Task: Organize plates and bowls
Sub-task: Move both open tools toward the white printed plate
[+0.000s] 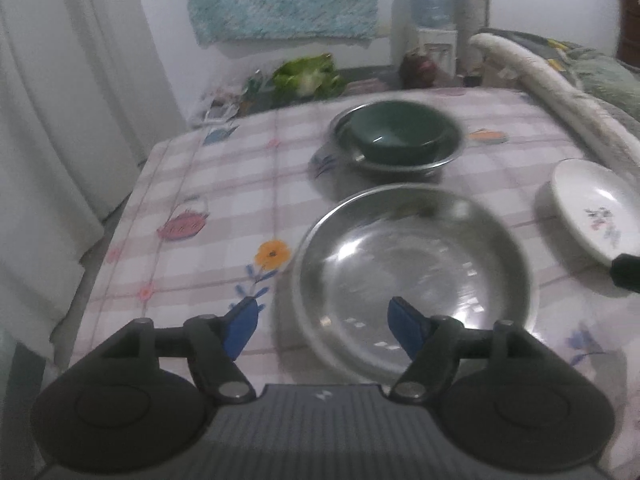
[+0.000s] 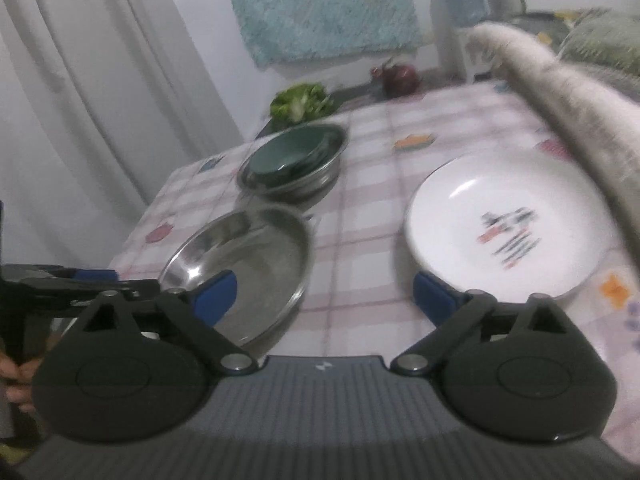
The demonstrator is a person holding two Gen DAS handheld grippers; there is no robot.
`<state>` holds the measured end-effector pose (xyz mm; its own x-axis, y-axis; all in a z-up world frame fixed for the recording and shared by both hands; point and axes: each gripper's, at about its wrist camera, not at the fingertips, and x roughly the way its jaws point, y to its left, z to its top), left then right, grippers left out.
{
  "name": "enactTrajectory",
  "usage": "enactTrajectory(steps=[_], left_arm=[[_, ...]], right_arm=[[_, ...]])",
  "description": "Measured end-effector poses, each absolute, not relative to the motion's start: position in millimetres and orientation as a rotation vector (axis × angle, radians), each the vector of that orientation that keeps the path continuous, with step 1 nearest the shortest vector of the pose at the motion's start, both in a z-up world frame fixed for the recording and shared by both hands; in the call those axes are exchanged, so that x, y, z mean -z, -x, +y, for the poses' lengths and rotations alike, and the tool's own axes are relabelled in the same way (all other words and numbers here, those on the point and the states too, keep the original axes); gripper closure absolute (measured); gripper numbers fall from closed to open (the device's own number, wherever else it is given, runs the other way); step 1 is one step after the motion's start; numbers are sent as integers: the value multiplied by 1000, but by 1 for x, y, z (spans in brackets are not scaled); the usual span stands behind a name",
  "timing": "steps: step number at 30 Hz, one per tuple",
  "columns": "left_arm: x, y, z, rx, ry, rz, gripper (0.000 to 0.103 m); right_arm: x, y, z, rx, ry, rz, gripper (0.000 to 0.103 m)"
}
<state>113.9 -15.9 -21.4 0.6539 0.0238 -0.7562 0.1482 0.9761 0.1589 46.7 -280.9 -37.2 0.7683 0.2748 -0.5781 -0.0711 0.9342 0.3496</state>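
A: Item one, nearest?

B: Left gripper (image 1: 322, 326), blue pads spread apart, nothing between them. It hangs over the near rim of the steel plate (image 1: 416, 280), which serves as landmark.

A: And the other tool?

B: Right gripper (image 2: 324, 296), jaws at their widest, empty. It sits right of the steel plate, over bare checked tablecloth (image 2: 360, 240). One finger (image 2: 434, 294) lies just beside the near edge of the white plate (image 2: 508, 224); whether it touches, the blur does not tell.

A: White plate's position?

B: Right of the steel plate, apart from it, flat on the cloth, a floral print at its centre.

A: Beyond the steel plate?

B: A steel bowl (image 1: 400, 160) just behind it, a green bowl (image 1: 400, 132) nested inside and tilted.

A: Farther still?

B: Leafy greens (image 1: 308, 76) past the table's far edge, a dark red round object (image 1: 418, 68) to their right, then a water bottle on a dispenser (image 1: 432, 0) against the wall. A pale rolled cover (image 2: 560, 88) borders the table right of the white plate.
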Motion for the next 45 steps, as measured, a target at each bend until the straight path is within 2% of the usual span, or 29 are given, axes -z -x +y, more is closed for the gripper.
enactTrajectory(steps=[7,17,28,31,36,40,42,45], left_arm=[[5,-99,-74,218,-210,820,26],[20,-91,-153,360,-233,810,26],[38,-123,-199,343,-246,777,27],[45,-140,-214,322,-280,755,27],[51,-174,-234,311,-373,768,29],[59,-209,-242,355,-343,869,35],[66,-220,-245,367,-321,913,39],[75,-228,-245,368,-287,960,47]], right_arm=[[21,-15,-328,-46,-235,598,1],[31,20,-406,62,-354,575,1],[60,-12,-446,86,-455,593,2],[64,-31,-455,94,-468,593,8],[74,-64,-472,78,-495,614,29],[85,-87,-477,84,-489,641,41],[90,-95,-478,84,-495,650,50],[96,-103,-478,86,-493,662,56]])
